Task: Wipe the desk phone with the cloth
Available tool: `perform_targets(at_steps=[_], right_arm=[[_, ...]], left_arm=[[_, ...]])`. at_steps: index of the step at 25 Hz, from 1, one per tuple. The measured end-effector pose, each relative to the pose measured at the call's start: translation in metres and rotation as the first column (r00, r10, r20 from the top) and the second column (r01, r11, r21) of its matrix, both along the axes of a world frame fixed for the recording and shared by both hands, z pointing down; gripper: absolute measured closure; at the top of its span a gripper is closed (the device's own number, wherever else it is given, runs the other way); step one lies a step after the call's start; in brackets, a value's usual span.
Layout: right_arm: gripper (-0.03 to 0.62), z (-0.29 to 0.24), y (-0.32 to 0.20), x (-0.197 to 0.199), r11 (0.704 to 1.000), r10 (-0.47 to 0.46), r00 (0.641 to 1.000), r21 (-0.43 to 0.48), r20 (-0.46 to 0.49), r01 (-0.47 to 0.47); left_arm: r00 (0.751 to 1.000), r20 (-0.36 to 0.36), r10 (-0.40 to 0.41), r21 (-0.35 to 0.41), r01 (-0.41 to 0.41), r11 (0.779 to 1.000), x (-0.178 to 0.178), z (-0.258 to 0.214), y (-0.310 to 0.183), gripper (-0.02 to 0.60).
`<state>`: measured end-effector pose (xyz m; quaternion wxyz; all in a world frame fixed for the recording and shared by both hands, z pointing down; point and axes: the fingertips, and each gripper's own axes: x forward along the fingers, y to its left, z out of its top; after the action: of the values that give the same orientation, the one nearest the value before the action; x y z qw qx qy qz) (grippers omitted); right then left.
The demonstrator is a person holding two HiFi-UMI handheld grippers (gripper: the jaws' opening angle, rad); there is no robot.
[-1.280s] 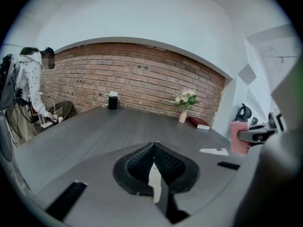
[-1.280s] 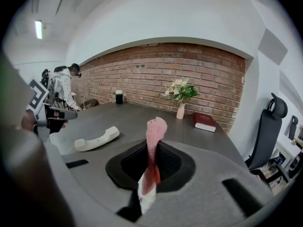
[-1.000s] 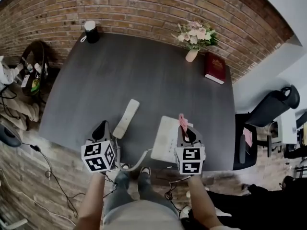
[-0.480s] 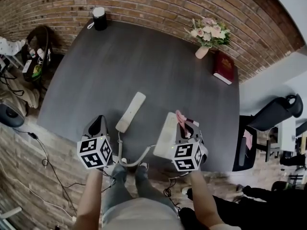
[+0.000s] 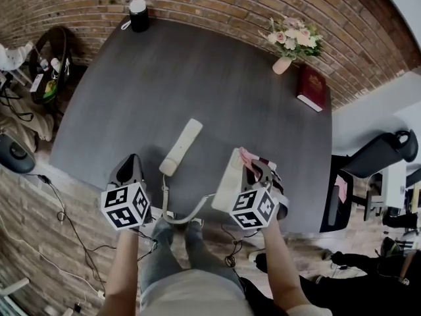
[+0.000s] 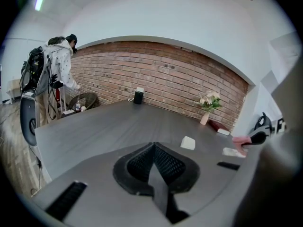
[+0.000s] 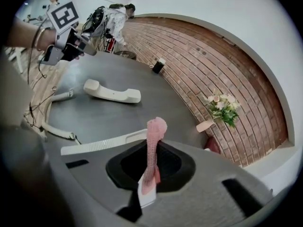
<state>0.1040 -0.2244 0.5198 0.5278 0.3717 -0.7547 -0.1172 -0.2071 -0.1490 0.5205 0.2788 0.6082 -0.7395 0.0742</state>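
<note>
Dark table (image 5: 197, 78) against a brick wall (image 5: 217, 8). At lower right the right gripper (image 5: 256, 171) pinches the pink cloth (image 5: 246, 157) just over the desk phone base (image 5: 228, 182). The handset (image 5: 182, 146) lies centre-left, its long axis slanting toward upper right. The left gripper (image 5: 130, 166), at lower left, is clenched on nothing.

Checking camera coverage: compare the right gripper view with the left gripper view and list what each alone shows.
Only the right gripper view: the phone's coiled cord, the left hand-held gripper from outside. Only the left gripper view: that gripper's jaws together, nothing between them. Both: the pink cloth clamped in the right hand-held gripper, the handset, flower vase, black speaker, brick wall.
</note>
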Motion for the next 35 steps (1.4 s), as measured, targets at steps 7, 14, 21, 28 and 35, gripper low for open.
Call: perform_targets(at_steps=[7, 14, 21, 28, 35], right_arm=[[0.571, 0.018, -0.005, 0.0, 0.998, -0.038, 0.996, -0.063, -0.083, 0.033], [0.571, 0.03, -0.008, -0.003, 0.991, -0.093, 0.985, -0.109, -0.142, 0.077], [0.571, 0.036, -0.007, -0.005, 0.986, -0.113, 0.979, -0.141, -0.167, 0.09], [0.571, 0.039, -0.005, -0.006, 0.983, -0.121, 0.976, -0.156, -0.183, 0.093], [0.571, 0.042, -0.003, -0.007, 0.982, -0.129, 0.973, -0.164, -0.193, 0.098]], left_arm=[[1.0, 0.005, -0.011, -0.02, 0.011, 1.0, -0.003, 0.006, 0.008, 0.577], [0.999, 0.015, -0.032, -0.034, 0.033, 0.999, -0.01, 0.009, 0.017, 0.577], [0.999, 0.015, -0.035, -0.03, 0.036, 0.999, -0.011, 0.008, 0.014, 0.577], [0.999, 0.01, -0.031, -0.029, 0.031, 0.999, -0.01, 0.009, 0.013, 0.577], [1.0, 0.011, -0.024, -0.029, 0.024, 0.999, -0.012, 0.008, 0.012, 0.577]])
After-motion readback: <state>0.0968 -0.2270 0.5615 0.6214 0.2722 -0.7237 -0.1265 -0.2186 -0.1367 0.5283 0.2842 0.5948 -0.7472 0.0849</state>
